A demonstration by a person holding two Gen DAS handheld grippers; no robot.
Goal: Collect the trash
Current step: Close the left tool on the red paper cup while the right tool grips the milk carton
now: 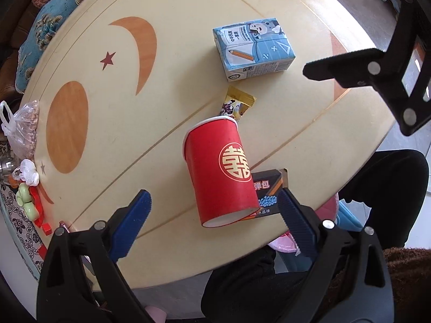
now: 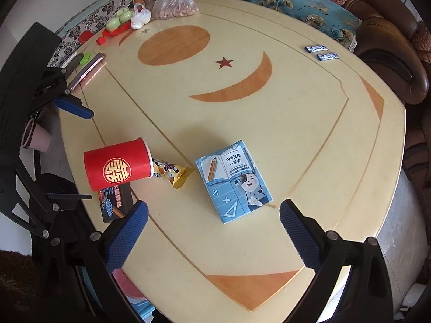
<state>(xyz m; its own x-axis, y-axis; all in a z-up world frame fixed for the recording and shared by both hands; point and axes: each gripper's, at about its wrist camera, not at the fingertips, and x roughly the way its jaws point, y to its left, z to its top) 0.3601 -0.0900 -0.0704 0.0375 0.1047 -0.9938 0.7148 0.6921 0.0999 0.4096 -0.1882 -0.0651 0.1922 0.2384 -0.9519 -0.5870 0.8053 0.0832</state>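
Overhead, both grippers' fingers (image 1: pixel 140 210) (image 2: pixel 132 220) spread wide, empty, above a cream counter (image 2: pixel 309 140) bearing a tipped red paper cup (image 1: pixel 223 172).

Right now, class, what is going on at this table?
A person holds a two-finger gripper in each hand over a round table strewn with trash. The left gripper is open above a red paper cup lying on its side, partly on a dark box, with a yellow wrapper at its mouth. The right gripper is open over a blue carton. Nothing is held yet.
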